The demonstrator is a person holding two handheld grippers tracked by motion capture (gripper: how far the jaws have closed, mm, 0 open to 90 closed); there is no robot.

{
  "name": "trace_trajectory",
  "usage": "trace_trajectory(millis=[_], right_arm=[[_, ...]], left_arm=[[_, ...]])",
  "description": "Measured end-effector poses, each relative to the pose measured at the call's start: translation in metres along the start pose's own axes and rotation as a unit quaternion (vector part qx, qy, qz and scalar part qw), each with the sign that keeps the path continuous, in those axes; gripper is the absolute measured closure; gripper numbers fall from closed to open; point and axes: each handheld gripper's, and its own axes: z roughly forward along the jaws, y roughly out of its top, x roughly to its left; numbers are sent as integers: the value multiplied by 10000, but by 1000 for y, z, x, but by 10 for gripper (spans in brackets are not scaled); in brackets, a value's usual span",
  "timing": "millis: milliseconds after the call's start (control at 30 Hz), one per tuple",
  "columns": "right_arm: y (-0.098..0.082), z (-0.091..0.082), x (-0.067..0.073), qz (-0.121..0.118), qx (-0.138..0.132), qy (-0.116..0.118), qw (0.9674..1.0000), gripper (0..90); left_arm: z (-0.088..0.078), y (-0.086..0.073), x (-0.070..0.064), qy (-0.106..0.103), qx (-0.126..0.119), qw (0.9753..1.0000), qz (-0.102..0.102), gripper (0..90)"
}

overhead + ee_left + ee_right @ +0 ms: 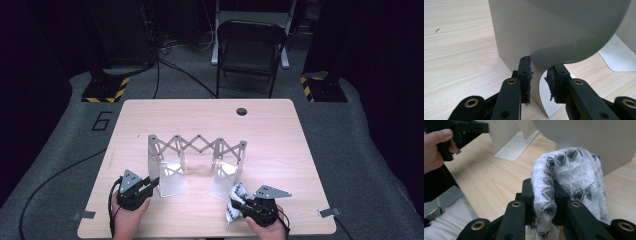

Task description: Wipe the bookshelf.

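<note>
- High view: we see one rack (pixel 197 150) with a scissor-lattice top and two flat metal feet on the wooden table (pixel 150 112). The left gripper (pixel 150 183) sits at the near edge of the left foot; the right gripper (pixel 239 205) holds one patterned cloth (pixel 236 197) just beside the right foot. One folding chair (pixel 250 50) stands beyond the table.
- Left gripper view: jaws narrow, straddling the curved edge of the metal foot (pixel 554 37); whether the pads (pixel 525 75) press it, we cannot tell.
- Right gripper view: jaws clamped on the bunched cloth (pixel 569 170), the rack's foot close behind it. The other hand (pixel 434 150) shows top left.
- Progress, our judgement: cloth picked up and brought to the rack, nothing hung yet; draping it over the lattice remains.
</note>
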Motion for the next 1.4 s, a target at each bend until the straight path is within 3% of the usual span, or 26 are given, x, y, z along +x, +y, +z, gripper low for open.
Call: trace_trajectory(millis=[167, 633, 700, 733, 767, 933, 1033, 1133, 1300, 1400], right_arm=[[-2, 3, 12, -144, 30, 140, 9998, 769], [2, 17, 16, -107, -21, 403, 9991, 769], [1, 19, 18, -187, -26, 315, 9993, 769], [1, 19, 15, -209, -75, 93, 9997, 768], [1, 19, 15, -209, -75, 93, 9997, 768], [2, 11, -5, -52, -282, -540, 9981, 768], [0, 3, -15, 178, -360, -649, 9971, 768], [-1, -3, -21, 252, -428, -876, 9949, 768], [0, -8, -29, 372, -490, -1063, 9924, 768], [1, -16, -41, 455, -575, -1233, 9897, 768]], left_arm=[[0, 0, 0, -1, -4, 10000, 9, 732], [0, 0, 0, -12, -3, 10000, 5, 732], [0, 0, 0, -11, -7, 10000, 0, 732], [0, 0, 0, -10, -6, 10000, 3, 732], [0, 0, 0, -11, -6, 10000, 4, 732], [0, 0, 1, -17, -3, 10000, 2, 733], [0, 0, 1, -34, -14, 10000, 2, 731], [-1, 0, 0, -12, -89, 10000, -15, 720], [-2, 1, 0, -49, -63, 10000, 13, 694], [-2, 0, 0, -19, -78, 10000, -5, 648]])
